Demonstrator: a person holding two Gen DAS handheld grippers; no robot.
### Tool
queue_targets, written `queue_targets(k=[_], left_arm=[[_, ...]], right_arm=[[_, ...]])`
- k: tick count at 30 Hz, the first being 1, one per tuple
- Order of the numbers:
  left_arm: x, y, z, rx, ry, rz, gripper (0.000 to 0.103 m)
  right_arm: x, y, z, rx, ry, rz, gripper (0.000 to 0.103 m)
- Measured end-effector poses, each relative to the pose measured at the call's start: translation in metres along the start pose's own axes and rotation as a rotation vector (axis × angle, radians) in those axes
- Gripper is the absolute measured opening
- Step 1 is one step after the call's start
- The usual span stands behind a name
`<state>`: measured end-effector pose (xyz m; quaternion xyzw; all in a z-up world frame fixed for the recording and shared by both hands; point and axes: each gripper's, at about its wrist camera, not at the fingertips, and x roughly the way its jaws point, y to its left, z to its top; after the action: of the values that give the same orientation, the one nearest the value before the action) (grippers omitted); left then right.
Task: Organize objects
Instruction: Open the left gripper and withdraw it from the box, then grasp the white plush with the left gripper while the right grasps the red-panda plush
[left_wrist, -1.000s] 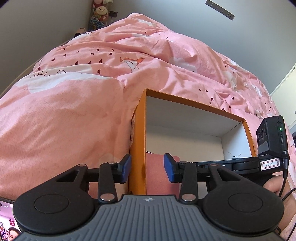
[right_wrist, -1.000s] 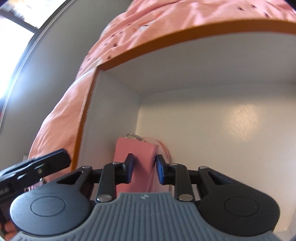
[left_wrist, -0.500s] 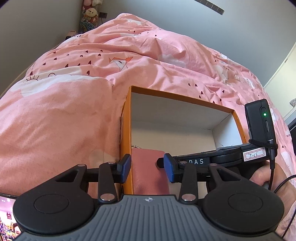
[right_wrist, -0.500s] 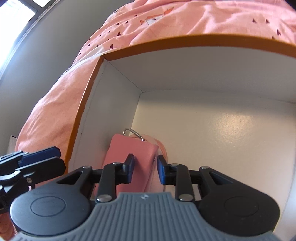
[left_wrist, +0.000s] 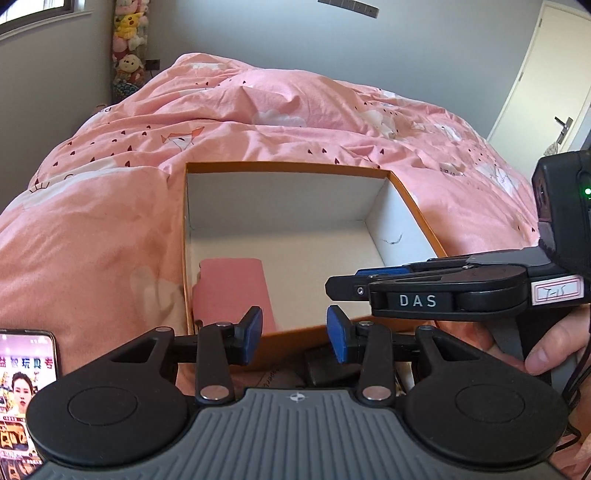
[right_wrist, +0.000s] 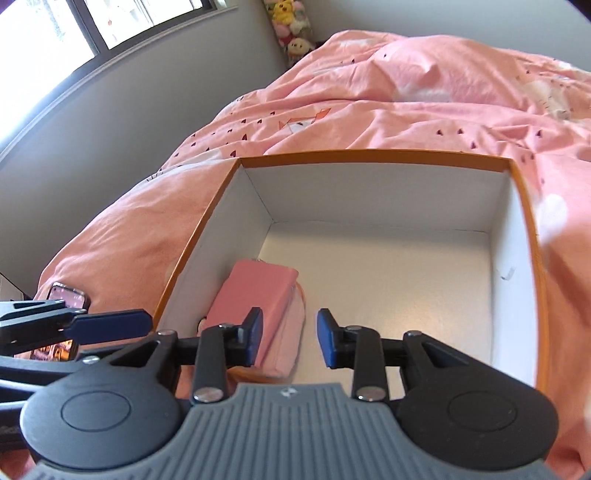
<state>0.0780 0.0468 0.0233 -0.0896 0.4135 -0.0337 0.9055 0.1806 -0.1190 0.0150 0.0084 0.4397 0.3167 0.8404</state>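
An orange box (left_wrist: 288, 167) with a white inside sits on the pink duvet. A pink pouch (left_wrist: 232, 288) lies flat in its near left corner, free of both grippers. My left gripper (left_wrist: 294, 338) hovers open over the box's near wall with nothing between its fingers. My right gripper (right_wrist: 290, 338) hangs above the box (right_wrist: 369, 155), just right of the pouch (right_wrist: 258, 291). Its jaws are opening and nothing is between them. In the left wrist view it (left_wrist: 343, 286) reaches in from the right, held by a hand (left_wrist: 546, 354).
A phone (left_wrist: 26, 380) with a lit screen lies on the duvet left of the box. Plush toys (left_wrist: 127, 37) stand in the far corner by the wall. A white door (left_wrist: 554, 74) is at the right and a window (right_wrist: 74, 29) at the left.
The right gripper let go of the pink pouch, opened and lifted back out of the box. The left gripper drew back and to the right, off the box's left wall.
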Motion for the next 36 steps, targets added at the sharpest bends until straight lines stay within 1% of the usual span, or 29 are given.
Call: queue_targets(k=[4, 5, 6, 8, 9, 10, 12, 17, 20, 21, 23, 25, 27, 29, 31, 34, 36], left_arm=[[0.005, -0.01, -0.021, 0.073, 0.042, 0.014, 0.045], [0.007, -0.012, -0.026, 0.088, 0.058, 0.01, 0.045], [0.008, -0.013, -0.03, 0.099, 0.075, 0.003, 0.045], [0.008, -0.012, -0.038, 0.108, 0.107, -0.021, 0.045], [0.008, -0.012, -0.041, 0.109, 0.122, -0.031, 0.045], [0.008, -0.01, -0.044, 0.109, 0.138, -0.038, 0.045], [0.009, -0.005, -0.05, 0.103, 0.171, -0.048, 0.045], [0.015, -0.001, -0.065, 0.119, 0.261, -0.081, 0.045], [0.018, -0.004, -0.073, 0.135, 0.295, -0.099, 0.045], [0.02, -0.005, -0.074, 0.132, 0.305, -0.107, 0.045], [0.024, -0.003, -0.075, 0.107, 0.313, -0.123, 0.046], [0.029, 0.001, -0.074, 0.07, 0.317, -0.128, 0.049], [0.036, 0.005, -0.074, 0.037, 0.329, -0.127, 0.052], [0.042, 0.007, -0.074, 0.015, 0.349, -0.128, 0.052], [0.046, 0.007, -0.074, 0.014, 0.354, -0.123, 0.055], [0.051, 0.004, -0.073, 0.028, 0.362, -0.142, 0.06], [0.056, 0.002, -0.073, 0.028, 0.371, -0.145, 0.062]], right_arm=[[-0.019, 0.004, -0.03, -0.004, -0.033, -0.037, 0.035], [-0.025, 0.007, -0.039, -0.017, -0.057, -0.058, 0.036], [-0.03, 0.009, -0.046, -0.03, -0.055, -0.08, 0.036], [-0.037, 0.011, -0.058, -0.033, -0.04, -0.101, 0.036], [-0.04, 0.012, -0.064, -0.029, -0.031, -0.101, 0.038], [-0.043, 0.013, -0.069, -0.023, -0.021, -0.099, 0.043], [-0.048, 0.012, -0.08, 0.001, 0.006, -0.103, 0.049], [-0.058, 0.01, -0.104, 0.043, 0.084, -0.12, 0.05], [-0.061, 0.013, -0.117, 0.033, 0.123, -0.123, 0.056], [-0.061, 0.015, -0.121, 0.021, 0.13, -0.123, 0.059], [-0.061, 0.018, -0.124, 0.002, 0.14, -0.127, 0.06], [-0.059, 0.022, -0.126, -0.02, 0.154, -0.131, 0.064], [-0.055, 0.028, -0.128, -0.069, 0.183, -0.122, 0.066], [-0.051, 0.034, -0.129, -0.119, 0.196, -0.132, 0.068], [-0.047, 0.037, -0.129, -0.146, 0.207, -0.146, 0.071], [-0.04, 0.038, -0.129, -0.168, 0.228, -0.156, 0.073], [-0.035, 0.04, -0.13, -0.186, 0.251, -0.157, 0.074]])
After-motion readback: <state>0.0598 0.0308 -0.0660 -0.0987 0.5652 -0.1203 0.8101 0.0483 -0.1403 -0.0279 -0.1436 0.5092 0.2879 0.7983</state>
